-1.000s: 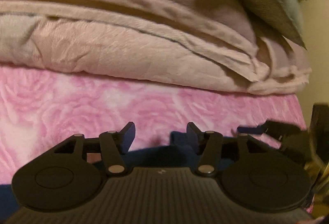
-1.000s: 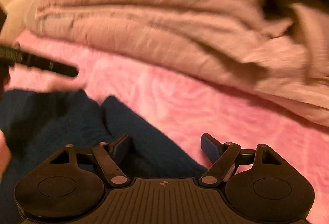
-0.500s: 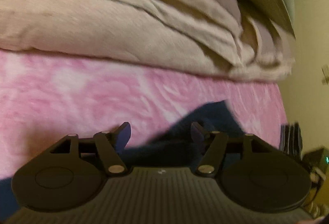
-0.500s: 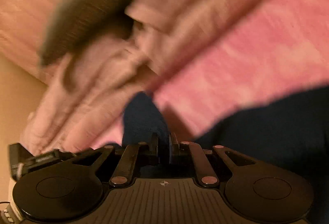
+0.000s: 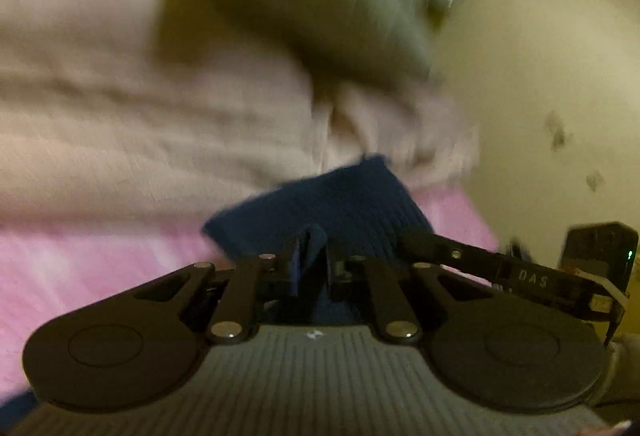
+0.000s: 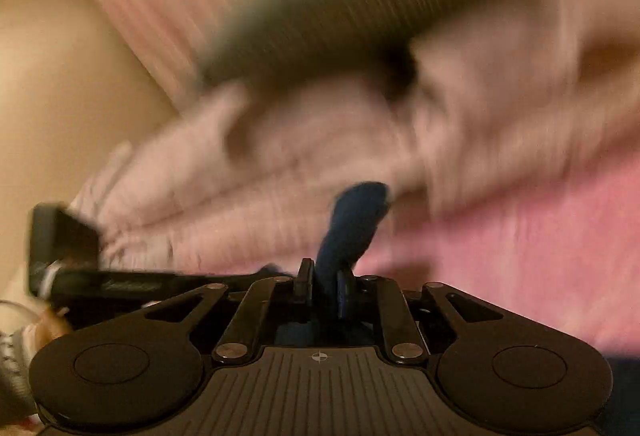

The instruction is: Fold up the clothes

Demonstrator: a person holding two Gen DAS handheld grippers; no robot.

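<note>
The only writing that can be read is the pale lettering "DAS" on the arm of the right hand-held gripper point(image 5: 532, 278) as it crosses the lower right of the left wrist view; a mark on the arm of the left hand-held gripper point(image 6: 128, 286), seen at the lower left of the right wrist view, is too blurred to read. Both views are smeared. The surface is a bed with a pink patterned cover point(image 5: 80, 256), and a heap of pale pinkish-beige bedding point(image 5: 120, 115) lies across it, with a grey-green pillow or cushion point(image 5: 320, 15) on top. Behind is a plain cream wall point(image 5: 540, 75) with a few dark marks. The dark blue knitted garment point(image 5: 340, 203) is above the pink cover, in front of the bedding. The jaws of each hand-held gripper stand narrow and are closing on the garment, a fold of blue cloth point(image 6: 352, 224) standing up between the fingers point(image 6: 305, 276) of the right one.
</note>
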